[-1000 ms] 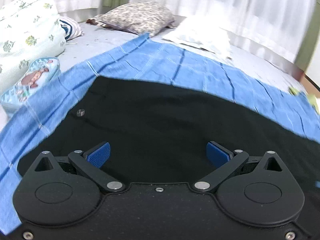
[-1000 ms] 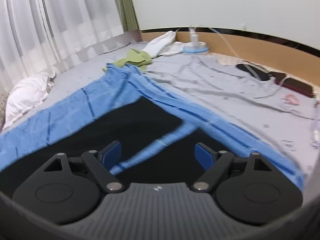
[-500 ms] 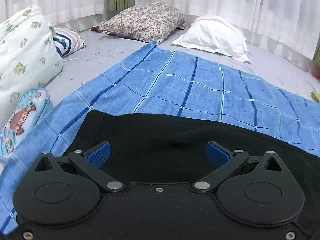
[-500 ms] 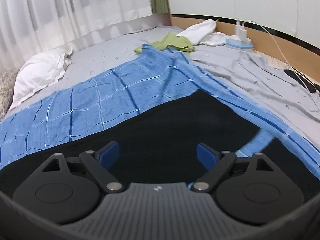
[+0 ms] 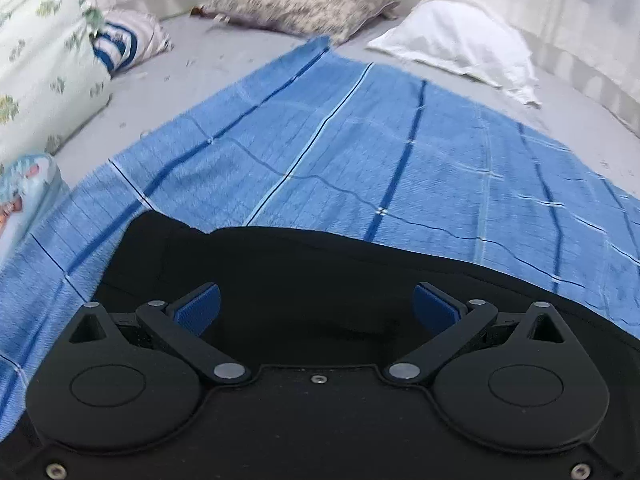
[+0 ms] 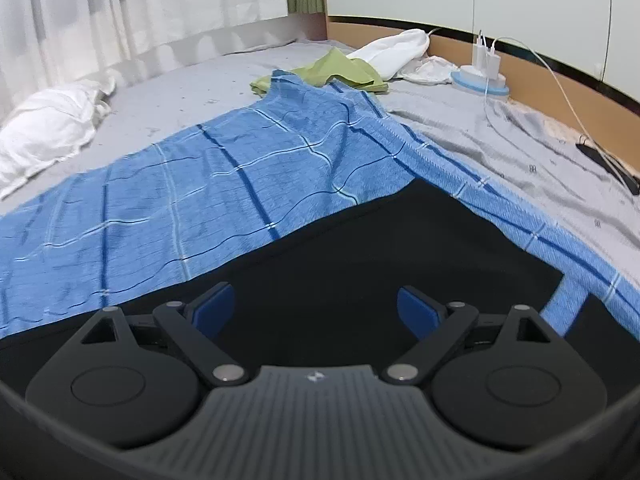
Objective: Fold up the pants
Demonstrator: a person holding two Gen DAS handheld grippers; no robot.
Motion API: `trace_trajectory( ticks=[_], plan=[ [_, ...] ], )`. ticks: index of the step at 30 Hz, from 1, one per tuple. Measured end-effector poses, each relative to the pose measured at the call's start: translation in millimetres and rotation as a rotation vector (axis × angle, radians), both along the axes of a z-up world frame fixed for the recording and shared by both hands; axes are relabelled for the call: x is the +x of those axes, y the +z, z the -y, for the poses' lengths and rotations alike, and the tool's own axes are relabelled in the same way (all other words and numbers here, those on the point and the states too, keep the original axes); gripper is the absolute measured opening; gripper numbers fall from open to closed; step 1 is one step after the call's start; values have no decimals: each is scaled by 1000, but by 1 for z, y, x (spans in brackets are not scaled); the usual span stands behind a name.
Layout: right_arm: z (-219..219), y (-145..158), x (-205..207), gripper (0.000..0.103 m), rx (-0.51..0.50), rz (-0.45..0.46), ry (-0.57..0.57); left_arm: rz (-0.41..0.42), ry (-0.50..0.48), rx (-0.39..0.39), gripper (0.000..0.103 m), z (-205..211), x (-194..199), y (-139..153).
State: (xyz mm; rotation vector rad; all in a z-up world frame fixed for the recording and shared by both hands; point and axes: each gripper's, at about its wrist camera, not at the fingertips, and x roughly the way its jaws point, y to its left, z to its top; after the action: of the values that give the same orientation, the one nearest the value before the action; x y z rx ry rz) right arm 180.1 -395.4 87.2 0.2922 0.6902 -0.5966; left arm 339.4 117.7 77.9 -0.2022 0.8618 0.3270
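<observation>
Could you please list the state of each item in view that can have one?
Black pants: lying flat on the cloth, held by neither gripper.
Blue checked cloth: spread over the bed, lightly wrinkled.
Left gripper: open, nothing between its pads.
Right gripper: open, jaws just widened, nothing between them.
Green cloth: crumpled.
White chargers: plugged in, cables attached.

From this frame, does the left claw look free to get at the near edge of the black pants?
Probably yes. The left claw is open with nothing between its pads, and the black pants lie flat on the blue cloth directly under it, uncovered.
</observation>
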Motion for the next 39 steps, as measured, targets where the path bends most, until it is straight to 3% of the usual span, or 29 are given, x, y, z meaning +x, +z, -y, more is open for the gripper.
trace_trajectory(
  ticks=[14,19,23,27,35,39],
  plan=[
    [13,-34,66,103,-14,-2,-71,-37,79,-18,103,-4,45,-44],
    [21,-45,87,103,-18,-2,-99,-43,95,42,103,-1,52,-57],
    [27,-55,101,103,-18,-8,-124,-39,122,42,103,-2,58,-59],
    [31,-66,113,103,-20,-21,-145,-39,180,28,103,-7,65,-60],
    [30,-84,132,103,-71,-54,-156,-58,317,101,103,2,85,-66],
    [34,-85,135,100,-51,-69,-187,-61,352,93,103,1,86,-66]
  ],
)
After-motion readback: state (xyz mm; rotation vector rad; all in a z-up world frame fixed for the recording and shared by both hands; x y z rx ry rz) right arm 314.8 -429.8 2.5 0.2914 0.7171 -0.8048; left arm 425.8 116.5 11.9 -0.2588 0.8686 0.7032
